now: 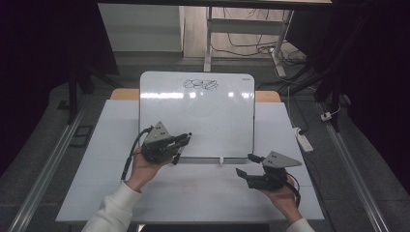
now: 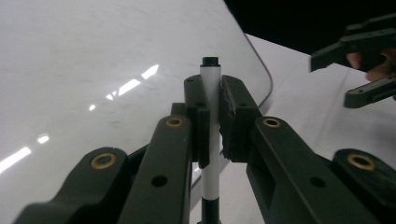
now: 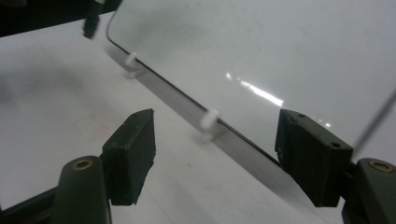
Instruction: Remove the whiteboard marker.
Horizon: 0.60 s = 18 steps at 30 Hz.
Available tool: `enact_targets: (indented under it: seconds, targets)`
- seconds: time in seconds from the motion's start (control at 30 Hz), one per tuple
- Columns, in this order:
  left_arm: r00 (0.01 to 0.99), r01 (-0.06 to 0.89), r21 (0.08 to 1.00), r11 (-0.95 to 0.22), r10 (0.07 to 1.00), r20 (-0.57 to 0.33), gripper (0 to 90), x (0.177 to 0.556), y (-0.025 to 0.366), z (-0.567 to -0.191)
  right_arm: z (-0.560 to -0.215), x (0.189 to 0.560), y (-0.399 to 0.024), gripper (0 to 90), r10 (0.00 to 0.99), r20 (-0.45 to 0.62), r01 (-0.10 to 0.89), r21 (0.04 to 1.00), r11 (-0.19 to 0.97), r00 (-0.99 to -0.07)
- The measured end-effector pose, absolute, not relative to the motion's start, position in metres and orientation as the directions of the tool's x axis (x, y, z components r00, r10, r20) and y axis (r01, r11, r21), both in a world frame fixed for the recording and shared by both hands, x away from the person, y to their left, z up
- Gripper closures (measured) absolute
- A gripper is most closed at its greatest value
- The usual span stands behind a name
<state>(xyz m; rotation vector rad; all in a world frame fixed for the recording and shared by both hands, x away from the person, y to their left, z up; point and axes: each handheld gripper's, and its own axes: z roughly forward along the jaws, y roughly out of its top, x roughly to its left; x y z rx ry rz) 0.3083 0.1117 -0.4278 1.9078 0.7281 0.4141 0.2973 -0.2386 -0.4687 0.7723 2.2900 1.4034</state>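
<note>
- One whiteboard (image 1: 212, 121) lies flat on a pale surface (image 1: 106, 159), its far end carrying one black scribble (image 1: 200, 85).
- Two small white clips (image 3: 209, 120) sit along the whiteboard's near edge, seen in the right gripper view.
- Two hands hold two tools, one each.
- The left tool (image 1: 181, 141) sits over the whiteboard's near left corner, held by the left hand (image 1: 142, 166), which wears a white sleeve (image 1: 113, 210).
- Its jaws are clamped on one marker (image 2: 211, 93), a white barrel with a black tip, standing upright between the pads in the left gripper view.
- The right tool (image 1: 246, 164) hovers over the bare surface just in front of the whiteboard's near right corner, held by the right hand (image 1: 283, 195).
- Its jaws stand wide apart with nothing between them.
- The two tools are well apart from each other.
</note>
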Motion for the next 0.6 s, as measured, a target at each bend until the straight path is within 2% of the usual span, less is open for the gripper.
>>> enact_targets:
  seconds: [0.27, 0.6]
  targets:
    - [0.807, 0.264, 0.903, -0.34, 0.59, -0.013, 81.5, 0.303, 0.085, -0.428, -0.466, 0.301, -0.203, 29.5, 0.547, 0.064, 0.309, 0.876, 0.37, -0.835]
    - [0.839, 0.237, 0.907, -0.349, 0.543, -0.01, 81.5, 0.3, 0.058, -0.429, -0.462, 0.306, -0.167, 32.7, 0.517, 0.132, 0.357, 0.86, 0.365, -0.846]
